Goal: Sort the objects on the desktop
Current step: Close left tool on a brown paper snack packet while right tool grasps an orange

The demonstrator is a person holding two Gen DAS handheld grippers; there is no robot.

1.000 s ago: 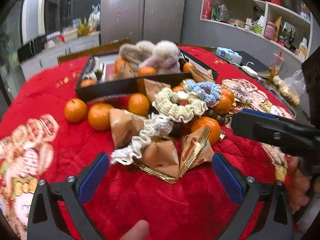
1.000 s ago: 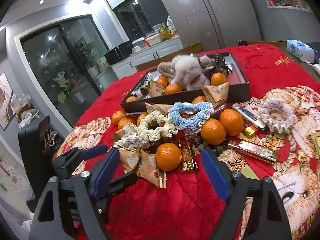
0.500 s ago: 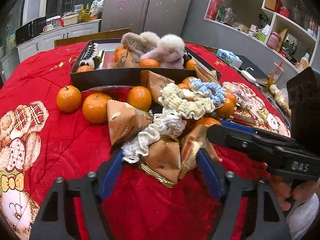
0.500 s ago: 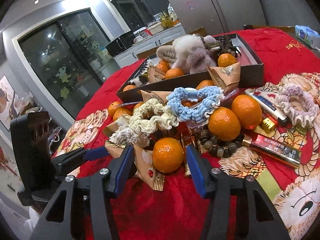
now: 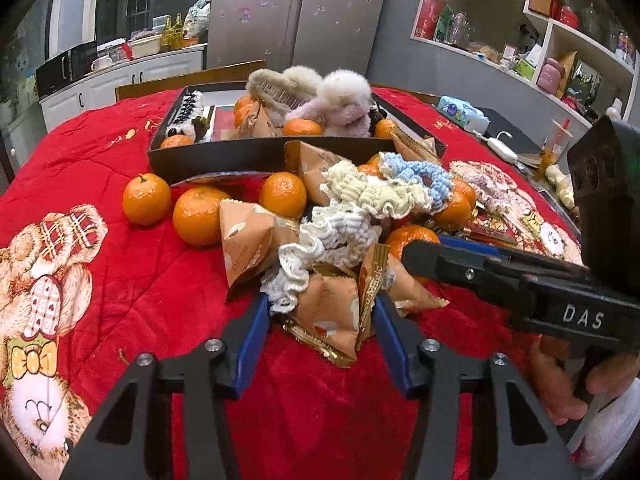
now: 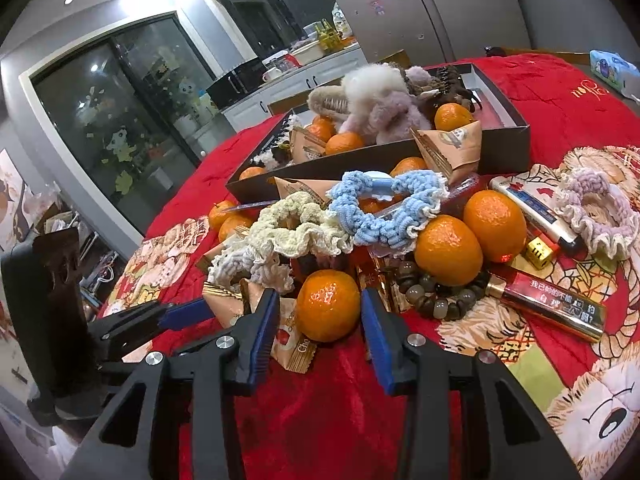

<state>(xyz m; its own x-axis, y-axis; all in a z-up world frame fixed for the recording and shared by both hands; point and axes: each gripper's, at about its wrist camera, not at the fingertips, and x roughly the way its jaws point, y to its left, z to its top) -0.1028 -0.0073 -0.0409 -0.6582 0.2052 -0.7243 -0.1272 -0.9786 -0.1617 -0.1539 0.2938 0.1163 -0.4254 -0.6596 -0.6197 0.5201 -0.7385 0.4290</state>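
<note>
Both hand-held grippers at the pile near the table's front edge

Left hand-held gripper (image 5: 320, 320) is closing around a snack packet (image 5: 332, 312); right hand-held gripper (image 6: 318, 312) clamps a tangerine (image 6: 328, 306). Behind lie scrunchies (image 6: 384, 208), then the black box (image 6: 504, 148).

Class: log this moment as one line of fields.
left hand-held gripper: closing around snack packet | right hand-held gripper: gripping mandarin | box: partly filled

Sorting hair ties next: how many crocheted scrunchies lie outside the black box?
4: white scrunchie, cream scrunchie, blue scrunchie overlapping in the pile; lilac scrunchie apart at right. More may be buried.
</note>
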